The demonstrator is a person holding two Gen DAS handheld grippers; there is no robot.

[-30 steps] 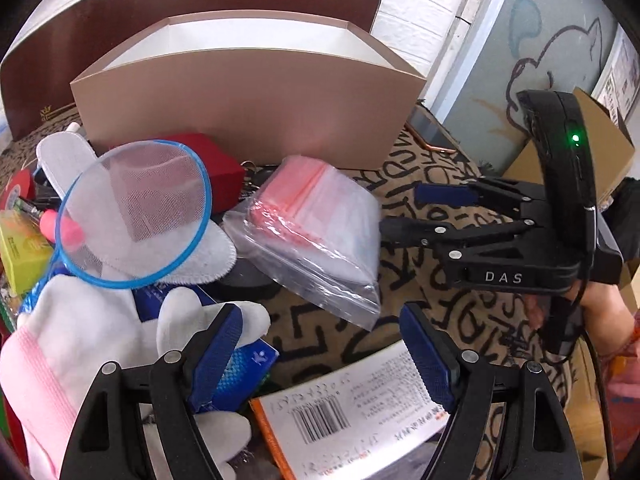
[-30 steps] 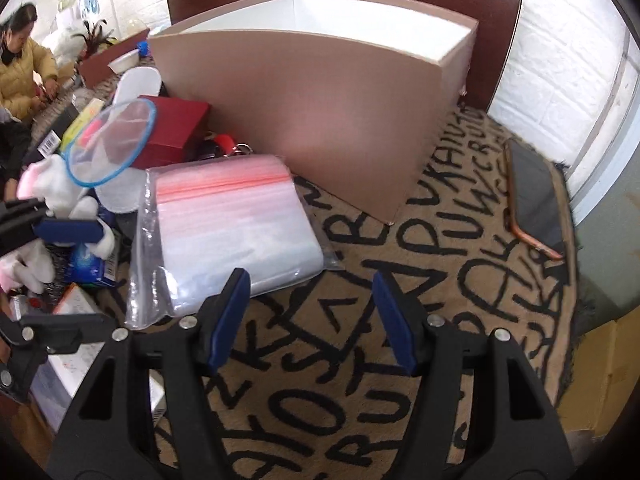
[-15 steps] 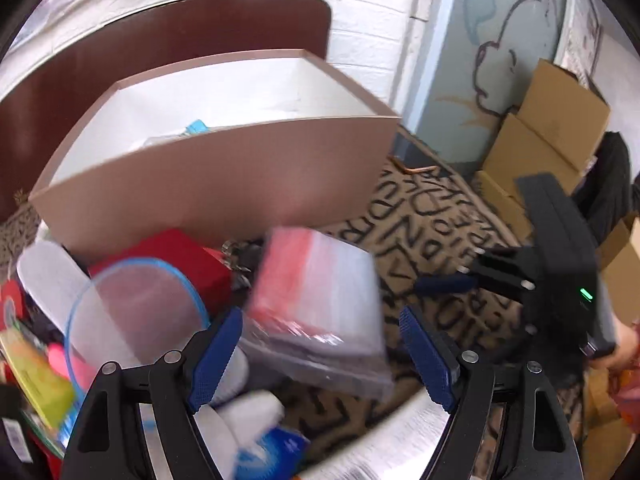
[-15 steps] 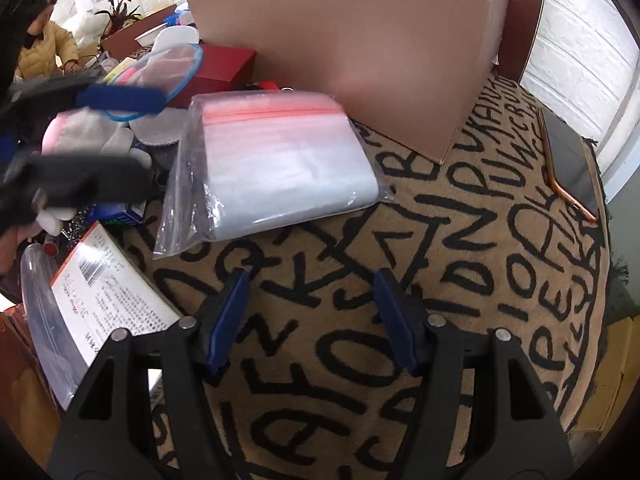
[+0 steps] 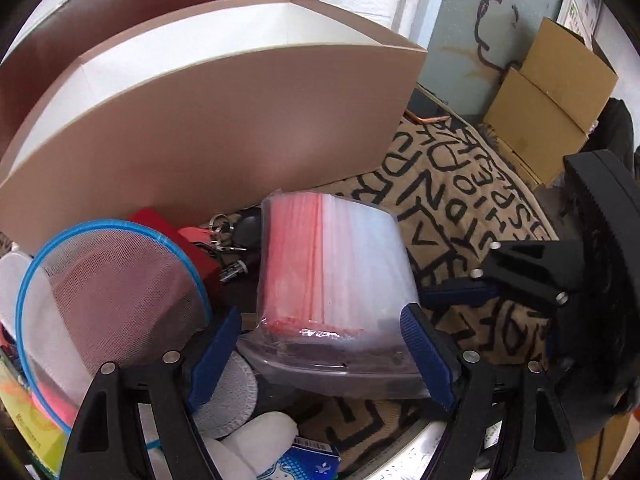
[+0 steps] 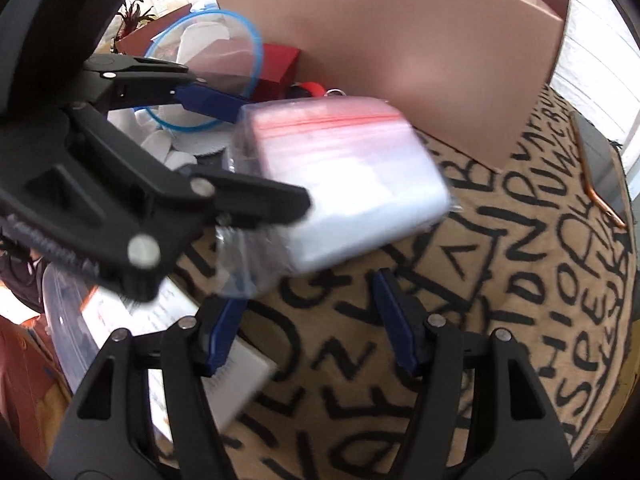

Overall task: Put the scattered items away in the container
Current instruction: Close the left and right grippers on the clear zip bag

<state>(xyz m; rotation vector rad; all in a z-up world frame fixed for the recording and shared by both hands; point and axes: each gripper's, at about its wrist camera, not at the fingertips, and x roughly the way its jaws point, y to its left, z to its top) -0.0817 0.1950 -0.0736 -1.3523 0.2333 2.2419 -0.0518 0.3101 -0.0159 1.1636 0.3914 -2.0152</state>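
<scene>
A clear pack of red-topped zip bags (image 5: 336, 276) lies between the open fingers of my left gripper (image 5: 320, 356), its near edge touching them; I cannot tell if it is gripped. The same pack (image 6: 344, 184) looks raised off the cloth in the right wrist view. My right gripper (image 6: 308, 328) is open and empty just below the pack. The tan box container (image 5: 224, 128) stands behind. The right gripper also shows in the left wrist view (image 5: 460, 292).
A blue-rimmed mesh net (image 5: 112, 296), a red box (image 5: 168, 224), keys (image 5: 228, 248), white gloves (image 5: 256, 444) and printed packets lie at the left. The lettered tablecloth (image 6: 520, 280) spreads right. Cardboard boxes (image 5: 548, 92) stand beyond the table.
My left gripper has moved forward and right from the gloves to straddle the zip bag pack. The pack has tilted up. My right gripper has dropped low beside it.
</scene>
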